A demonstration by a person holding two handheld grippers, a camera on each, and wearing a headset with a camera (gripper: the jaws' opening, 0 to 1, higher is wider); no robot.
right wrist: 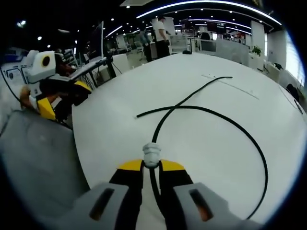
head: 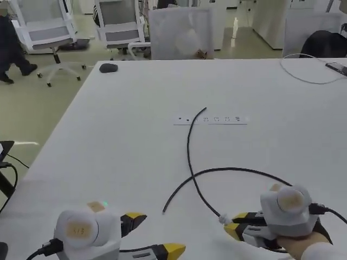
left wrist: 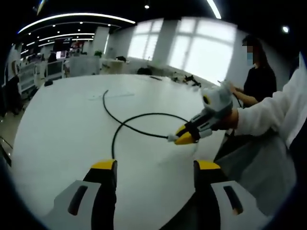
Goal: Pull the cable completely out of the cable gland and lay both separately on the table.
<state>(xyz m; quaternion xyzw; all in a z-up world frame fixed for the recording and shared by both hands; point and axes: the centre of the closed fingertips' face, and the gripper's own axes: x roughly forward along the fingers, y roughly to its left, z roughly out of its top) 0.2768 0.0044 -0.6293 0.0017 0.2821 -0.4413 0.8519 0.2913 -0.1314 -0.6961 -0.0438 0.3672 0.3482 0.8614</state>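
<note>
White table (head: 135, 135) carries a looped black cable (head: 189, 146). Its cable gland (right wrist: 151, 154) sits near the near edge, just ahead of the right gripper (right wrist: 151, 166), whose jaws are closed on the black cable. Beside it the left gripper (left wrist: 151, 165) is open, holding nothing.

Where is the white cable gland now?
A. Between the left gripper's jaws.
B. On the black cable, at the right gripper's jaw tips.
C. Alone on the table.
B: the right gripper view shows the cable gland on the black cable at the tips of the right gripper, which is shut on that cable.
</note>
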